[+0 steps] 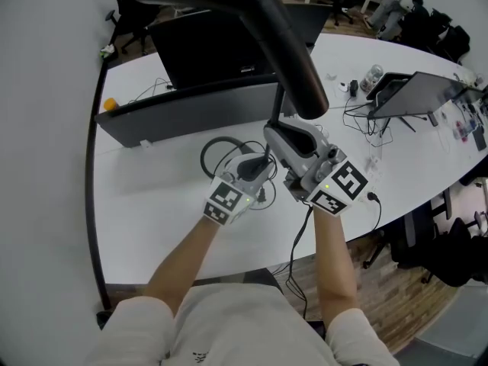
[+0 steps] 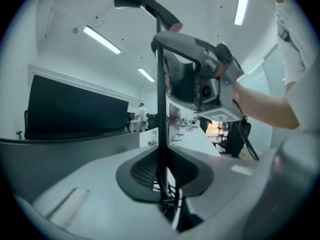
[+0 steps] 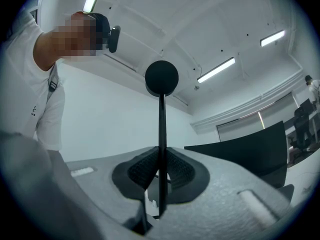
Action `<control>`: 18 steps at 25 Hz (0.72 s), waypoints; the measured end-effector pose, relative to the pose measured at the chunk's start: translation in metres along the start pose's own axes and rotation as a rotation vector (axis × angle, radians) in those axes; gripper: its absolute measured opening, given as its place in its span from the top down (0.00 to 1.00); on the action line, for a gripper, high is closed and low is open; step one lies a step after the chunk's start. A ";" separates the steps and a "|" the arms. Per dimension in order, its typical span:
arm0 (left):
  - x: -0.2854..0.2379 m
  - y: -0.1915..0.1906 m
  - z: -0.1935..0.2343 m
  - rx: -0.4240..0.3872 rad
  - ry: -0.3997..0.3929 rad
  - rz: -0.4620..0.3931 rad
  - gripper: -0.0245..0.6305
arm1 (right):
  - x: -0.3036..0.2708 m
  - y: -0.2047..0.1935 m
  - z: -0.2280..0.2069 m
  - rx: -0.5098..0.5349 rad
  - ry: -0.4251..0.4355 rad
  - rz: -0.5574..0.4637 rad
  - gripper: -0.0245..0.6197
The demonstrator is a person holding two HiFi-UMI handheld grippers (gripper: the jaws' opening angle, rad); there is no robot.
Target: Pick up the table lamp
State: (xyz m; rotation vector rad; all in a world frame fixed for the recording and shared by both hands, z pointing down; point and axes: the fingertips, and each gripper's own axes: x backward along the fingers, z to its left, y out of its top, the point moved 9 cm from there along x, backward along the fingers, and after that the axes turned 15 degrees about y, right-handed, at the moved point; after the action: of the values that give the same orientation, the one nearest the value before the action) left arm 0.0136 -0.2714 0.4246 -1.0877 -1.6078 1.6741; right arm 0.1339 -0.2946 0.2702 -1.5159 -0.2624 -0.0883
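I count one table lamp, two tongs, my left gripper and right gripper, one table, two dark screens.

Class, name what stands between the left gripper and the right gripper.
The table lamp's thin black stem, clamped by both; the left gripper view shows it best.
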 end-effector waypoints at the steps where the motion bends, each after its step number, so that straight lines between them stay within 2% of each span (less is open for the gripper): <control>1: 0.002 0.003 -0.001 -0.001 -0.004 0.000 0.89 | -0.001 0.003 0.002 0.001 -0.002 0.000 0.90; 18: 0.040 0.036 -0.013 -0.051 -0.052 0.001 0.89 | -0.005 0.038 0.039 0.019 -0.005 -0.019 0.90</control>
State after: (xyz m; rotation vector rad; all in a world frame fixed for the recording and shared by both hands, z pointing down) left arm 0.0094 -0.2350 0.3835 -1.0782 -1.6908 1.6834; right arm 0.1332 -0.2542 0.2333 -1.4950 -0.2802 -0.0968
